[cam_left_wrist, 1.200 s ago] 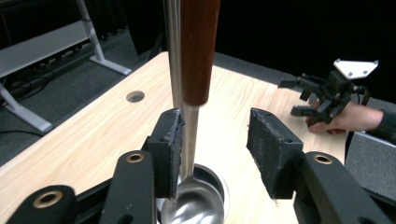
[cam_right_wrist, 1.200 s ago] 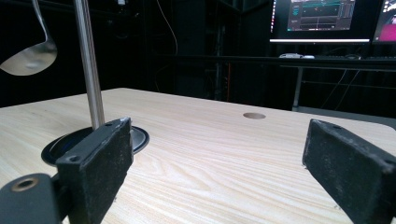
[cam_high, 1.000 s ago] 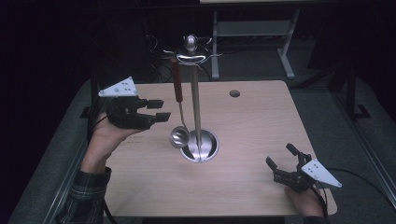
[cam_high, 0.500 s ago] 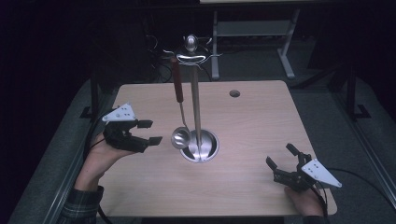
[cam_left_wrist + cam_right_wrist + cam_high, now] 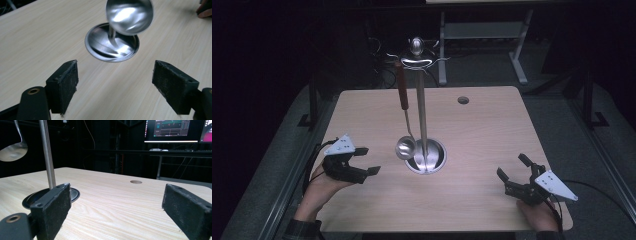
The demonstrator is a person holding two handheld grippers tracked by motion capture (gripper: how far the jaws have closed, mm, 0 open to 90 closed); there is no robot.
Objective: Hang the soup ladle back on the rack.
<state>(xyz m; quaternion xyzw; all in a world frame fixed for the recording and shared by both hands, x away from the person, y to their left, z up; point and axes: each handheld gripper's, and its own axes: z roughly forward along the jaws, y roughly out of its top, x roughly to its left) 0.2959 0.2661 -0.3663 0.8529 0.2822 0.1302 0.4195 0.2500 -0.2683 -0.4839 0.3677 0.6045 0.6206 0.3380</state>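
Both tongs, left and right, gape empty; the left's jaws have just been widening. A careless reach could set the hanging ladle swinging off its stand.

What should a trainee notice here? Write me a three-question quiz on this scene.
1. True or false: the ladle lies flat on the table.
2. What does the left gripper hold? A) the ladle B) nothing C) the stand
3. Fill in: the ladle hangs from the ____.

Key: 1. False, it hangs from a hook, its bowl above the stand's round base. 2. B, its jaws have just been opening, with nothing between them. 3. stand.
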